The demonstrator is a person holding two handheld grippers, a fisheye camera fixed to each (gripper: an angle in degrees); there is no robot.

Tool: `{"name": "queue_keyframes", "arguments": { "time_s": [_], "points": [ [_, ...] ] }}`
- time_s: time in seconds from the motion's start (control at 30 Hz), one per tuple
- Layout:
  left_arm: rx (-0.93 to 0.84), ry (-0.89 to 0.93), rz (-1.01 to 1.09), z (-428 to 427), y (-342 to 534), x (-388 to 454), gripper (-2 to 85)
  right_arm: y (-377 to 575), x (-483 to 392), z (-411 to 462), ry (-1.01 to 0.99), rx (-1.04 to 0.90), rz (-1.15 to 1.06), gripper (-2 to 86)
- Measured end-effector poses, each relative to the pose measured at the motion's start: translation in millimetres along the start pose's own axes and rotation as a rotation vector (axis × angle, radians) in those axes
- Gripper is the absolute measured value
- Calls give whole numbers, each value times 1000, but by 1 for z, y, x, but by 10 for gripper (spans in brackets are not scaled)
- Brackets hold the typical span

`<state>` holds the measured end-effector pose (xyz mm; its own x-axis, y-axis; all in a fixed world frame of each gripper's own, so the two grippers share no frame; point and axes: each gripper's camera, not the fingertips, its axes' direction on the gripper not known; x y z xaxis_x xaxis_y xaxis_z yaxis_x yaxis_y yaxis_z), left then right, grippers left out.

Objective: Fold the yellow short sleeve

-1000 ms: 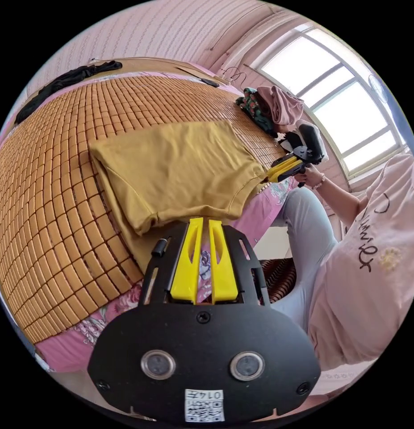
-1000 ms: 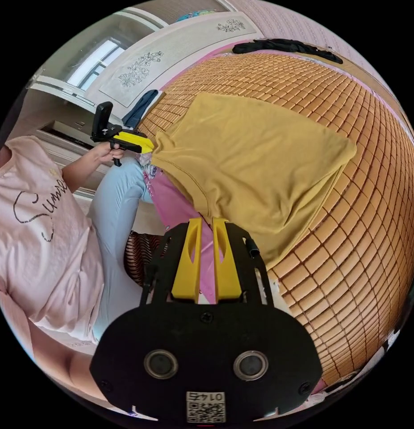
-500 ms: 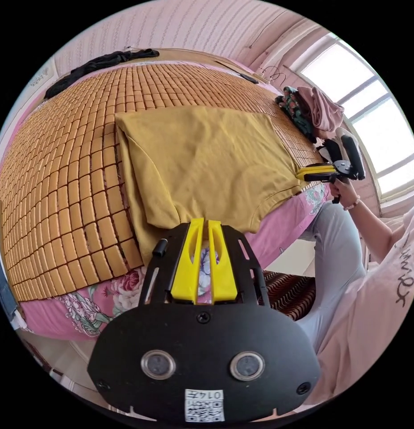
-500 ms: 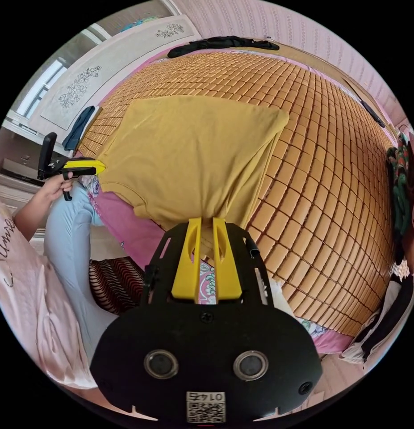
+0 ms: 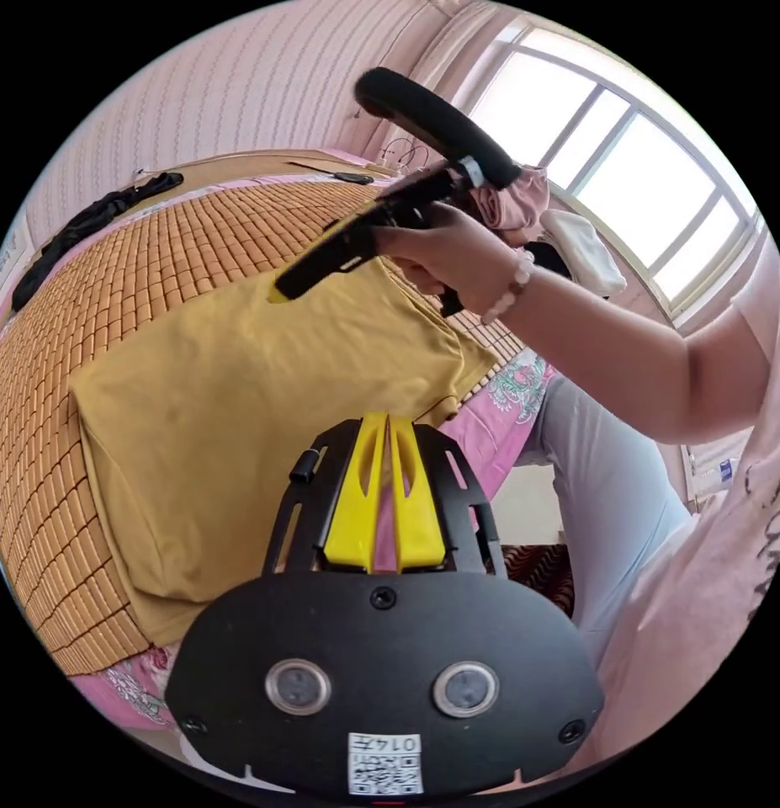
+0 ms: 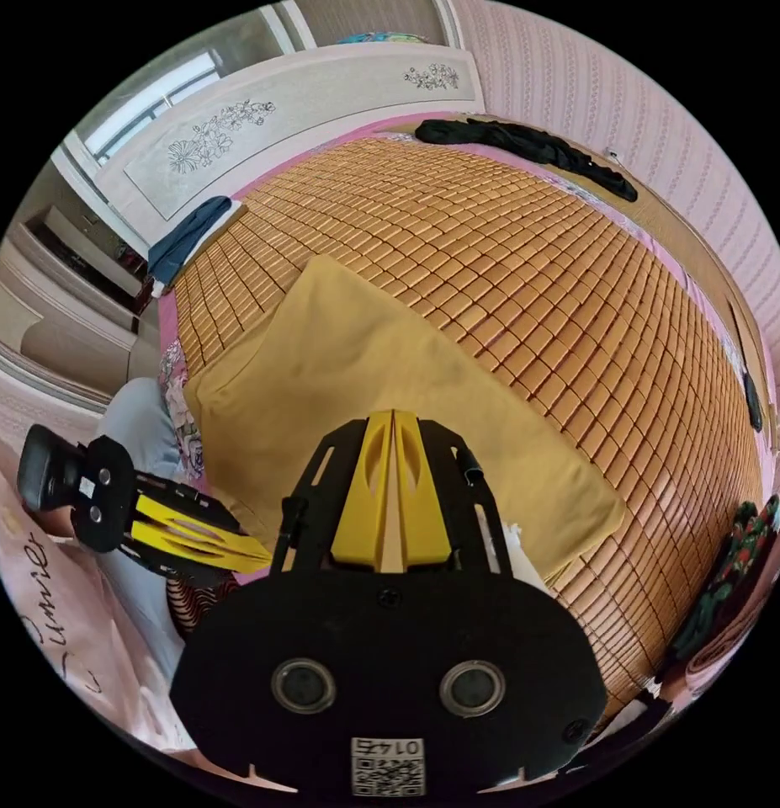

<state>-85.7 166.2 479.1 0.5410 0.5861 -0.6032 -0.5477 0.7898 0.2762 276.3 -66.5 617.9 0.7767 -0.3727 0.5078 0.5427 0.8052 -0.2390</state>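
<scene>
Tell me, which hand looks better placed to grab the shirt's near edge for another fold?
Probably the left. The left gripper sits shut right at the yellow shirt's near edge, while the right gripper hangs above its middle.

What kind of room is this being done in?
Most likely a bedroom in a home: the yellow shirt lies on a bed covered with a woven tile mat, a decorated headboard stands behind, and a big window is beside it.

The yellow shirt (image 6: 381, 379) is now folded over on the bamboo mat (image 6: 575, 286), and the right gripper (image 5: 276, 295) is raised above it, released from its hem.
</scene>
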Motion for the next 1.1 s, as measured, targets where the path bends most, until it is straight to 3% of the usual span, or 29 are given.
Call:
{"name": "queue_keyframes", "arguments": {
  "time_s": [0.07,0.1,0.17,0.33,0.37,0.5,0.67,0.9,1.1],
  "points": [
    [-72,-77,64,24,12,10,-10,-20,3,41,42,-204,-21,-3],
    [-14,-105,121,24,23,19,-10,-22,5,35,25,-164,-28,-3],
    [-42,-119,166,26,27,28,-10,-34,18,33,-50,-276,-44,-4],
    [-56,-122,185,36,48,40,-9,-56,36,21,76,-221,-8,-5],
    [-12,-114,187,35,53,40,-8,-57,41,36,58,-290,-10,-5],
    [-9,-117,206,36,65,49,5,-41,60,12,3,-184,66,-3],
    [84,-35,205,30,70,63,77,80,99,-68,-128,128,322,10],
    [136,8,313,62,46,109,121,230,119,-93,-150,19,682,76],
    [62,45,361,106,17,137,171,271,137,-92,-335,116,771,29]
  ]
}}
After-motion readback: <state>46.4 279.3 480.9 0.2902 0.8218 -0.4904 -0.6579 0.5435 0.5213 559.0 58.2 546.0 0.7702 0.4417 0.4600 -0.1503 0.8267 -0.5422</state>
